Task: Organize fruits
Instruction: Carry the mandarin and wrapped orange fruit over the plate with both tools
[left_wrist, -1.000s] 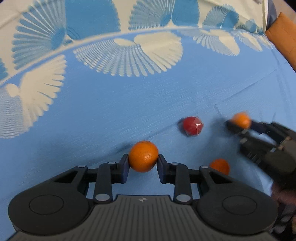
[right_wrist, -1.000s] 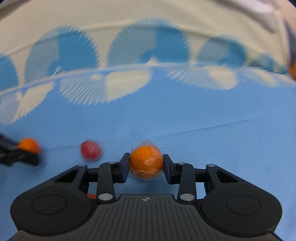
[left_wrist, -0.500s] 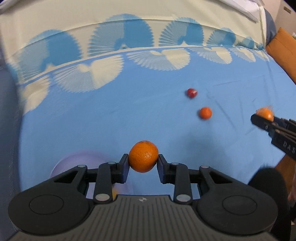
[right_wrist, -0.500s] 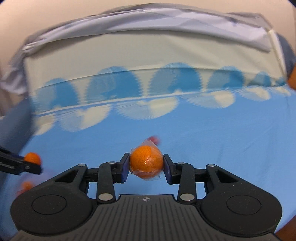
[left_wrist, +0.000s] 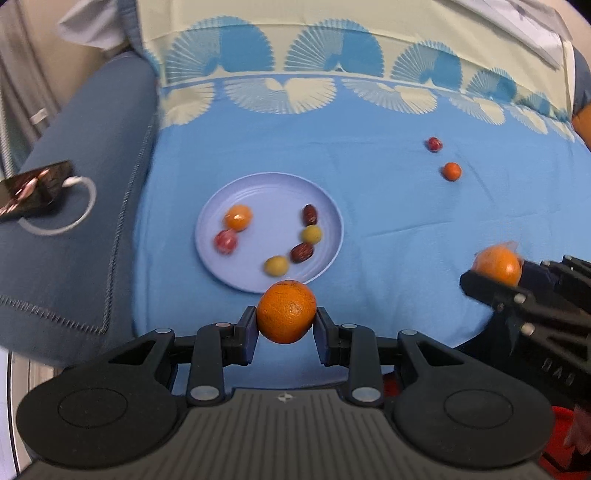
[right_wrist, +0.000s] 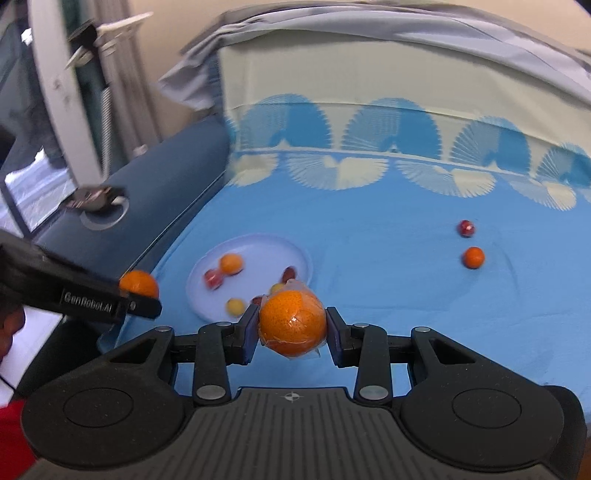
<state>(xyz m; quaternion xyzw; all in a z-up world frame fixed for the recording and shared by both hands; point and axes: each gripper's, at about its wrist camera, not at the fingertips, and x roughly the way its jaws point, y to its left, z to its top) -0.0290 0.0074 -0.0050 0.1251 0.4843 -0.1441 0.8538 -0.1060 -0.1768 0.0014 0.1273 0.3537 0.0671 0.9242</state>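
My left gripper (left_wrist: 286, 325) is shut on a bare orange (left_wrist: 286, 311), held just in front of the near rim of a lilac plate (left_wrist: 325, 206). The plate holds several small fruits: an orange one (left_wrist: 238, 218), a red one (left_wrist: 225, 241), yellow-green ones and dark dates. My right gripper (right_wrist: 291, 330) is shut on a plastic-wrapped orange (right_wrist: 291, 322), held above the cloth to the right of the plate (right_wrist: 258, 245). A small red fruit (left_wrist: 434, 144) and a small orange fruit (left_wrist: 451, 171) lie on the blue cloth at the far right.
A dark blue armrest (left_wrist: 85, 177) flanks the cloth on the left, with a phone and white cable (left_wrist: 33, 188) on it. The patterned blue-and-cream cloth (left_wrist: 388, 221) covers the surface. A pale sheet and wall rise at the back (right_wrist: 369, 74).
Both grippers have pulled back and swung left with their oranges held. The plate with fruits has come into view, and the two loose fruits now lie farther away.
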